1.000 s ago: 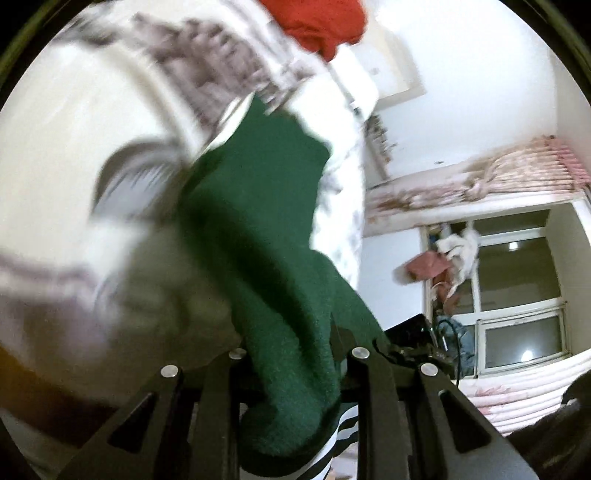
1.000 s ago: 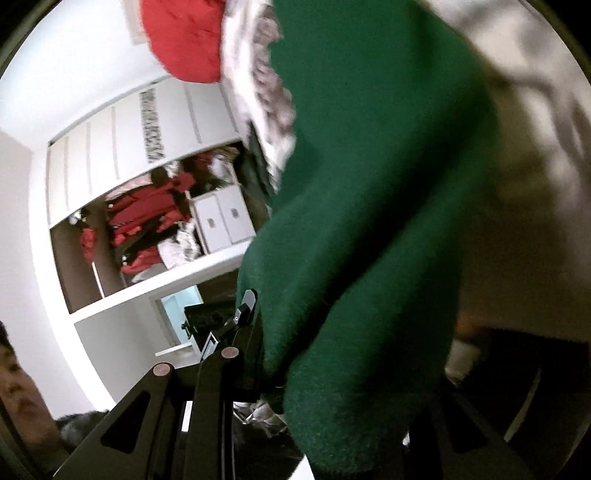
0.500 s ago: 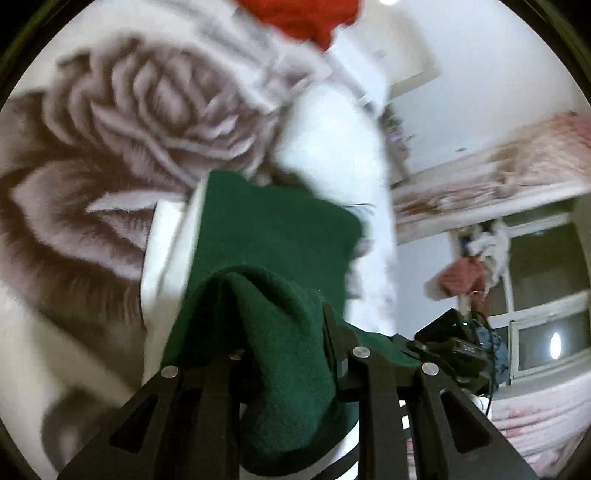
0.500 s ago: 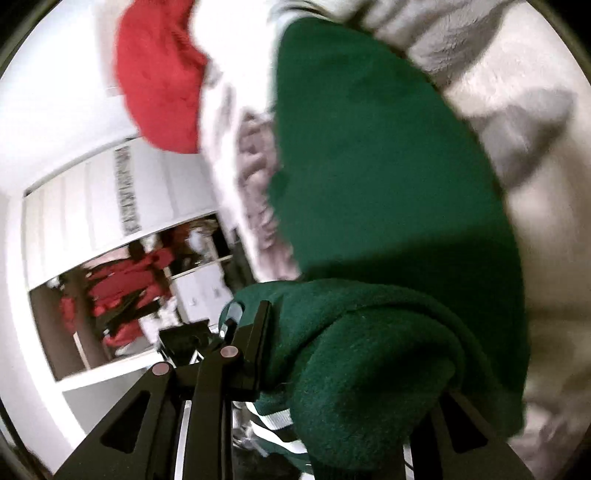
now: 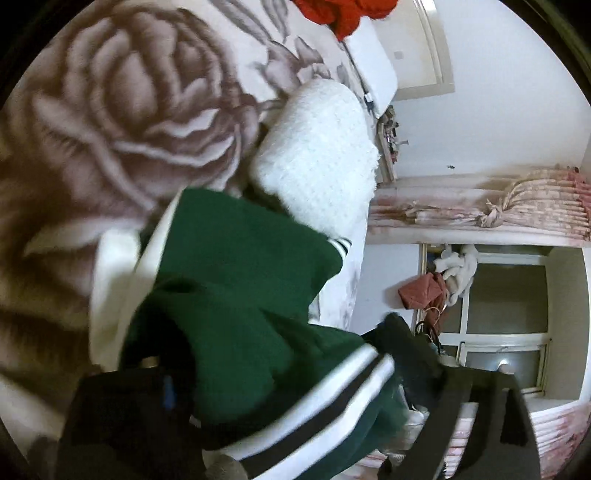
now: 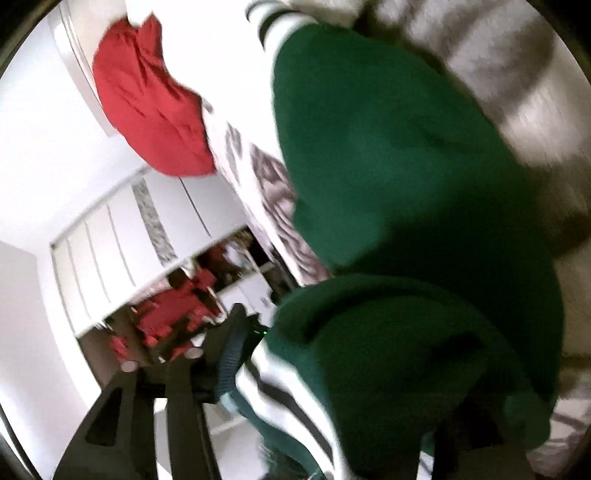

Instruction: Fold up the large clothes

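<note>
1. Green fleece fills the foreground: the green garment [image 5: 236,310] lies bunched between the spread fingers of my left gripper [image 5: 280,402], its white-and-black striped trim [image 5: 332,391] draped across the gap.
2. My left jaws have just been opening and now stand wide, released, with the cloth loose between them rather than pinched.
3. On the other side, my right gripper [image 6: 325,417] has also just been opening; the same green garment [image 6: 406,221] still sits heaped between its fingers, one dark finger [image 6: 177,413] clear on the left, the other buried under cloth. The pads no longer press on it.
4. Beneath the garment spreads a rose-print blanket [image 5: 122,110] on the bed, where the green cloth now rests folded over itself.
5. Just beyond it lies a white knitted item [image 5: 317,151], touching the garment's far edge.
6. Farther up the bed sits a red garment [image 5: 343,14], well apart.
7. In the background, pink tied curtains [image 5: 517,206] and a window [image 5: 506,306] on the left view; an open wardrobe [image 6: 170,306] with red clothes on the right.
</note>
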`<action>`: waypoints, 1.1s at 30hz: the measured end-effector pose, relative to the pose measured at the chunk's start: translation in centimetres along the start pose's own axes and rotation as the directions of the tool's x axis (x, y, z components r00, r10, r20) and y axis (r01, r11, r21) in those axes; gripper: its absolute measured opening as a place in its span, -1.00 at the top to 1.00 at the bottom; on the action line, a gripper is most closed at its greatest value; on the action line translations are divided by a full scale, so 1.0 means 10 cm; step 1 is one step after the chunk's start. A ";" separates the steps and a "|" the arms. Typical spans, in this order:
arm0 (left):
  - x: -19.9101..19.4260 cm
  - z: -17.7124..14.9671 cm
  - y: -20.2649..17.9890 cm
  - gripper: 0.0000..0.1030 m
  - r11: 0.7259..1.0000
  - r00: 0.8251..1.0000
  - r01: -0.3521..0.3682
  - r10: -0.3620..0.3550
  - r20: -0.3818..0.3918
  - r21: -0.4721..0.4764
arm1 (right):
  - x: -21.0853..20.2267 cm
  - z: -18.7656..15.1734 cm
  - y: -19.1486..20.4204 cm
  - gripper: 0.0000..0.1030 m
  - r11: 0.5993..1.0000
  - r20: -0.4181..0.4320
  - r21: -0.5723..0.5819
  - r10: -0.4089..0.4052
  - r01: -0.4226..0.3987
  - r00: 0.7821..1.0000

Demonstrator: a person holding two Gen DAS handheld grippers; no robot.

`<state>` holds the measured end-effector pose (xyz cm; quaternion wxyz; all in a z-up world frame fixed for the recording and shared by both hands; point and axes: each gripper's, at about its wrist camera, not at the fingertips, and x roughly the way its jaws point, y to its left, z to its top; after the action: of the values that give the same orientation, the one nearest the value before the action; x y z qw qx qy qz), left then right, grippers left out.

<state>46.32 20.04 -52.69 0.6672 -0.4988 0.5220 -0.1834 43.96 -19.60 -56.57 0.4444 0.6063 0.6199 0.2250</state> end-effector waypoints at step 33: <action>-0.86 -1.77 0.65 -0.87 0.686 0.602 -0.719 0.693 0.397 -0.107 | 0.35 0.63 -0.26 -0.14 0.794 -0.047 -0.498 -0.428 0.350 0.903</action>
<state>25.63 21.05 -53.13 0.7934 -0.2570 0.5193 0.1864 48.15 -18.32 -62.88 0.5663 0.3172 0.6895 0.3214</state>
